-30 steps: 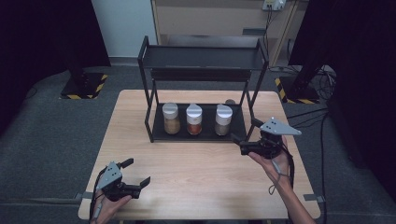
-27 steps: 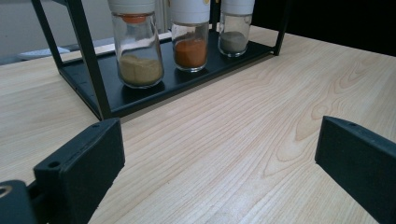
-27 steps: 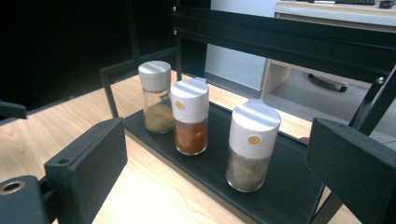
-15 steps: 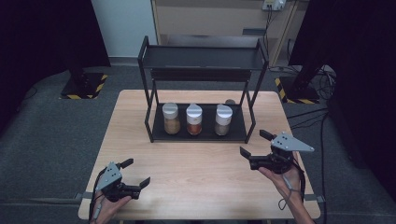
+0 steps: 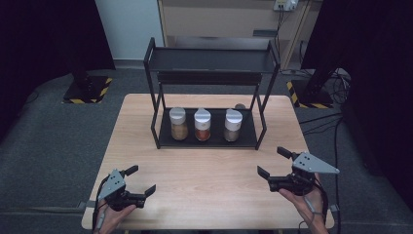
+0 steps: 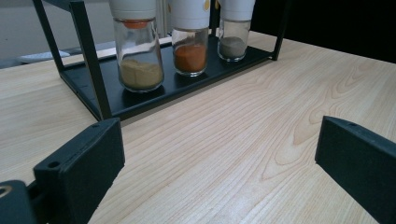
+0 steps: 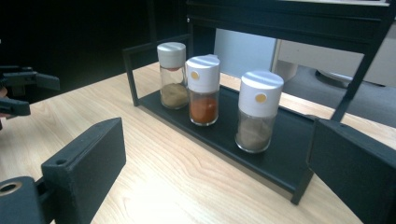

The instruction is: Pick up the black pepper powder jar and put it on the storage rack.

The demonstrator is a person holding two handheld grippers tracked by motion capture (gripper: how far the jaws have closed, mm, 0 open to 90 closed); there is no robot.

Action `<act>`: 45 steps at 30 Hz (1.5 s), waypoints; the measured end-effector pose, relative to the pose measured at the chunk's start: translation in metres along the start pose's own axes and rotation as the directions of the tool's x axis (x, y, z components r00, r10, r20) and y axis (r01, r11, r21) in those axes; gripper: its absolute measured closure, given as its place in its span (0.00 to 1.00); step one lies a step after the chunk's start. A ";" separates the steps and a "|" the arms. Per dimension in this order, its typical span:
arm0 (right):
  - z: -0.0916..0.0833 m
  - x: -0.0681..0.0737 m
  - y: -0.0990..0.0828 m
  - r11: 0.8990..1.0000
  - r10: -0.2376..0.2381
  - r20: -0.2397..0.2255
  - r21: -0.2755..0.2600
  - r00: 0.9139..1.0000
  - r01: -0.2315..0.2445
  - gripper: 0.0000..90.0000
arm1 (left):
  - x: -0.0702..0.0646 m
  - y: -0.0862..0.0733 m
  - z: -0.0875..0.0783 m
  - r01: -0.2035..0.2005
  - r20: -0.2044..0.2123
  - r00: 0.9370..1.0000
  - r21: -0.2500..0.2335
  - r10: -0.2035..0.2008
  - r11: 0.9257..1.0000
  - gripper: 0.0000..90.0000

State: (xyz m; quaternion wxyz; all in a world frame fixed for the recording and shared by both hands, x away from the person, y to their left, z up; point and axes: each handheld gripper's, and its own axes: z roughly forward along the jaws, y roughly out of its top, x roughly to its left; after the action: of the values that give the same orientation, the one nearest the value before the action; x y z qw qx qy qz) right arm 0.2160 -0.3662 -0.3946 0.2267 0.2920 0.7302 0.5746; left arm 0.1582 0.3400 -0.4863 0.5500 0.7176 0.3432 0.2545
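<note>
In the high view the left gripper [image 5: 139, 181] sits at about 7 o'clock on the wooden table [image 5: 209, 170], held in a hand at the near edge; its jaws stand wide apart with nothing between them, and the left gripper view shows bare wood in the gap. Toward 12 o'clock stands the black two-tier rack [image 5: 210, 92], and on its bottom shelf three spice jars stand upright in a row, apart from each other: the jar of tan powder [image 5: 178, 123] at the left, the jar of orange-red powder [image 5: 202, 125] in the middle, and the jar of grey-brown powder [image 5: 233, 126] at the right. At about 4 o'clock the right gripper [image 5: 274, 162] is held above the table, jaws spread wide and empty, well apart from the rack.
</note>
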 end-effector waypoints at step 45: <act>-0.004 -0.014 -0.065 0.996 0.057 0.021 0.072 0.998 -0.058 0.06 | 0.003 -0.004 -0.002 0.004 0.010 1.000 -0.037 -0.003 0.999 0.01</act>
State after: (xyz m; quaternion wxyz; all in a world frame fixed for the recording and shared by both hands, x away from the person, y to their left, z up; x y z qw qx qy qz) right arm 0.2128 -0.3895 -0.4565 0.2063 0.3265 0.7398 0.5509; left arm 0.1580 0.3445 -0.4892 0.5653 0.7080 0.3369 0.2562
